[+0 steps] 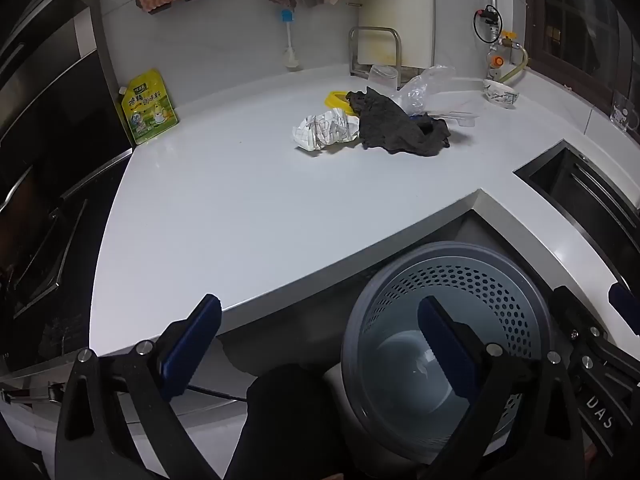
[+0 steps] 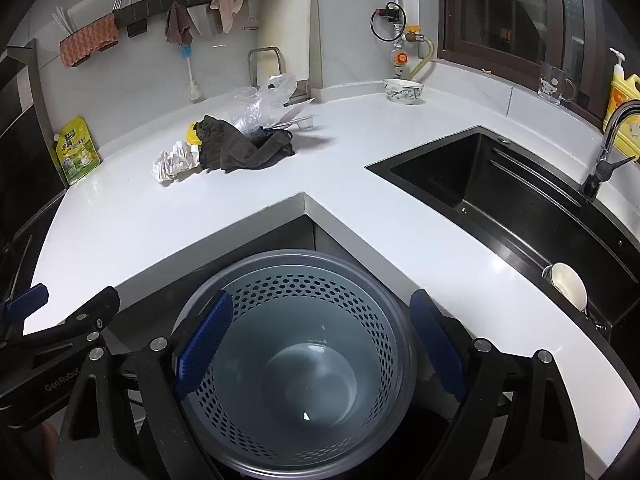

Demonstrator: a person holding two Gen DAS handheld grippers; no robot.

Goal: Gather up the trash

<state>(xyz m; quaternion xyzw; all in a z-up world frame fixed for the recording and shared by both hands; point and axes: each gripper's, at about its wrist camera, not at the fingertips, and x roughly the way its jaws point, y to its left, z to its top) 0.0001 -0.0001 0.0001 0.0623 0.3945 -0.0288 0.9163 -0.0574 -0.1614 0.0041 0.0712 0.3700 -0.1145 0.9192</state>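
A grey perforated trash bin (image 2: 296,360) stands on the floor in the inner corner of the white counter (image 2: 240,208); it also shows in the left wrist view (image 1: 444,336). On the counter lie crumpled white paper (image 1: 326,130) (image 2: 176,162), a dark grey cloth (image 1: 400,124) (image 2: 240,148), a yellow ring (image 1: 338,100) (image 2: 191,135) and a clear plastic bag (image 1: 424,88) (image 2: 266,100). My left gripper (image 1: 320,336) is open and empty at the counter's front edge. My right gripper (image 2: 320,340) is open and empty above the bin.
A black sink (image 2: 500,200) with a tap (image 2: 612,144) sits at the right, a cup (image 2: 568,284) in it. A yellow-green seasoning pouch (image 1: 148,108) leans at the back left. A bowl (image 2: 403,90) and a cutting board (image 2: 286,32) stand at the back. A stove (image 1: 40,240) lies left.
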